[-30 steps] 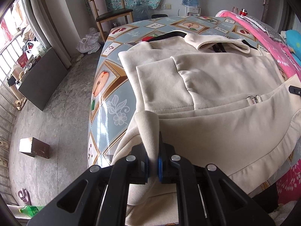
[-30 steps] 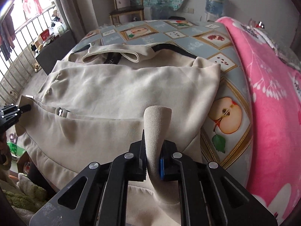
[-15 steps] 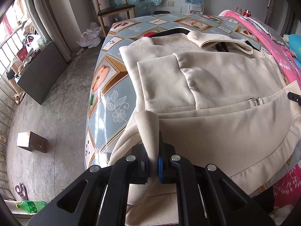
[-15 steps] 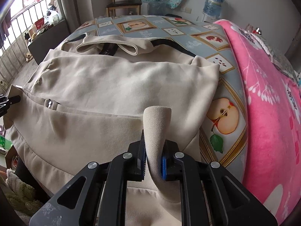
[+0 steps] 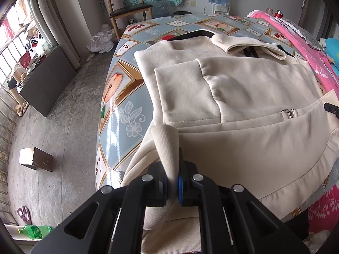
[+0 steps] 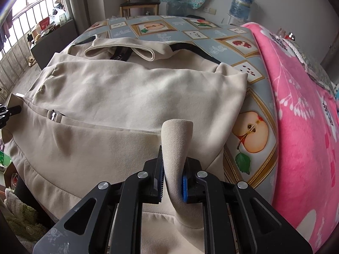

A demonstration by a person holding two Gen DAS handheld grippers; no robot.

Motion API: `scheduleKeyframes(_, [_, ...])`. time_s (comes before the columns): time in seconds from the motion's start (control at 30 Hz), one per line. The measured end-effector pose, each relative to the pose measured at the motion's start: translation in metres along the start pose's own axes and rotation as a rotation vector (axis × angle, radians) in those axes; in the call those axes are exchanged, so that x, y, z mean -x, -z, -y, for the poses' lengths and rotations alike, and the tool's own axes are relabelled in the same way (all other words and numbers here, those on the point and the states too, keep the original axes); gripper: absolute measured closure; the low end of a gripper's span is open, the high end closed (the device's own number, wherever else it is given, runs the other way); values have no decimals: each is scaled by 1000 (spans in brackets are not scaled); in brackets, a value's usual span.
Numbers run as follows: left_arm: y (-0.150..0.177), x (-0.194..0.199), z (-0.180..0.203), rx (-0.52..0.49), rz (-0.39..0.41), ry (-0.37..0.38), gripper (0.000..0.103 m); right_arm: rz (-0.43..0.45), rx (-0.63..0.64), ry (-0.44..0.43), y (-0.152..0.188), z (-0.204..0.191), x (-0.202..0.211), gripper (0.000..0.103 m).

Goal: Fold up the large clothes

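left wrist: close over the near-left hem of the cream fleece jacket [image 5: 243,110], facing its collar | right wrist: close over near-right hem, same heading | shared: cream fleece jacket [image 6: 131,97]

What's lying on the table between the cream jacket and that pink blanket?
Nothing: in the right wrist view, only bare fruit-print tablecloth separates the cream jacket from the pink blanket.

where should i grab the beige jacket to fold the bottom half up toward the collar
By the ribbed hem band, one pinch near each bottom corner, coming from the near table edge. The left gripper and right gripper are each shut on a raised fold of the beige jacket there. The ribbing looks thick and bunches into a firm ridge, and two spread grips should keep the hem level toward the collar.
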State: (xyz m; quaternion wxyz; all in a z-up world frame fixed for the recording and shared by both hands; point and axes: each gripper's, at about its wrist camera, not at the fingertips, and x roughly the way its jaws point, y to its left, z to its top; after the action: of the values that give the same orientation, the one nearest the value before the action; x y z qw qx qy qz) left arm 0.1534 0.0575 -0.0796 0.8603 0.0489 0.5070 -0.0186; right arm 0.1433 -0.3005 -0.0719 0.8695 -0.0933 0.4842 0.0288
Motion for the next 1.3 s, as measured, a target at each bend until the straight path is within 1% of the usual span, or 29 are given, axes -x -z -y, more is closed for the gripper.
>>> scheduleKeyframes(0.47, [1, 0, 0, -2, 2, -4, 96, 5, 3, 6, 0, 2, 0, 90])
scheduleKeyframes(0.63, [2, 0, 0, -3, 8, -8, 96, 23, -6, 19, 0, 2, 3, 91])
scheduleKeyframes(0.7, [5, 4, -1, -6, 39, -9, 96, 45, -18, 29, 2, 2, 8, 93])
scheduleKeyframes(0.77, [9, 18, -1, -12, 89, -8, 96, 75, -18, 49, 5, 0, 16, 94])
scheduleKeyframes(0.8, [11, 28, -2, -15, 121, -2, 96, 95, -21, 58, 6, 0, 23, 94])
scheduleKeyframes(0.9, [17, 65, -5, -26, 216, 21, 96, 166, -60, 49, 9, 1, 49, 94])
scheduleKeyframes(0.97, [16, 88, -7, -39, 269, 21, 96, 224, -89, 48, 7, 3, 70, 94])
scheduleKeyframes(1.07, [-1, 113, -14, -39, 338, 34, 96, 311, -117, 49, -6, 9, 96, 94])
scheduleKeyframes(1.13, [-24, 120, -21, -27, 378, 59, 96, 355, -123, 45, -23, 15, 103, 94])
scheduleKeyframes(1.2, [-51, 117, -26, -24, 397, 69, 96, 394, -116, 48, -48, 25, 102, 94])
scheduleKeyframes(1.3, [-98, 102, -32, -36, 428, 68, 96, 417, -108, 43, -90, 41, 85, 94])
